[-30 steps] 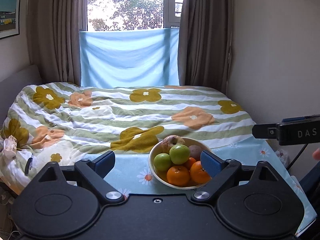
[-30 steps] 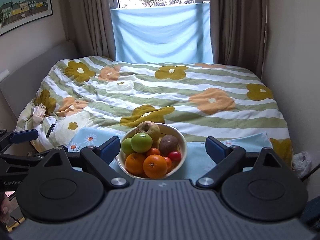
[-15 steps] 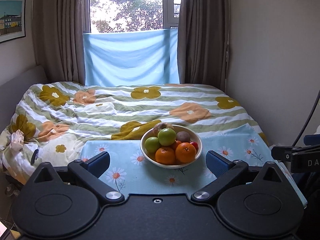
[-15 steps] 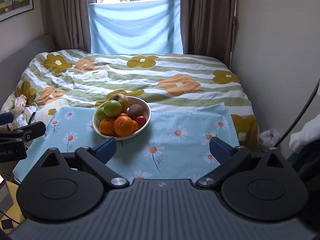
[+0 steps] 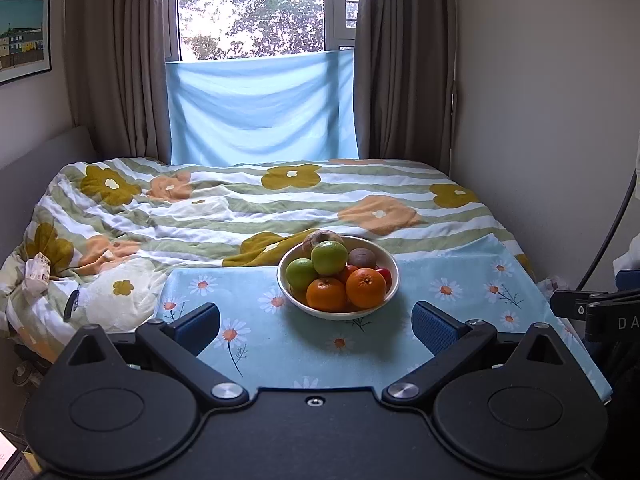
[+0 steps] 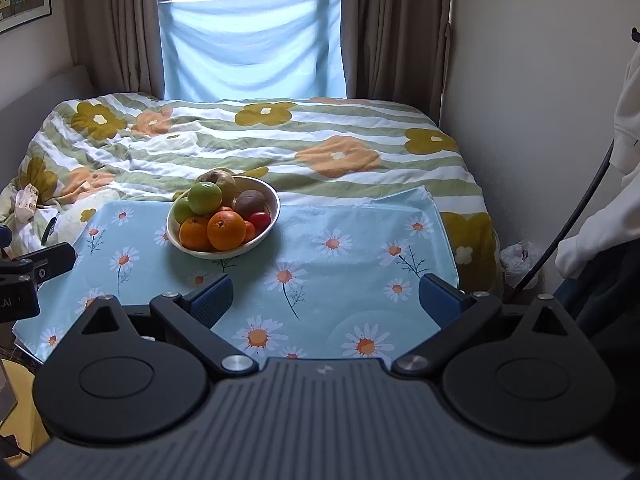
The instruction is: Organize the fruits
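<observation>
A white bowl stands on a light-blue daisy cloth. It holds two oranges, green apples, a kiwi, a red fruit and a brownish apple at the back. My left gripper is open and empty, well short of the bowl. My right gripper is open and empty, to the right of and nearer than the bowl. Each gripper's side shows at the edge of the other's view.
The cloth lies over a table against a bed with a flowered striped duvet. A wall and a white-sleeved person are on the right. A cable hangs there. A window with curtains is behind.
Both grippers have pulled back from the bowl toward me. The bowl now sits farther away, and more of the daisy cloth shows in front. Both stay open.
</observation>
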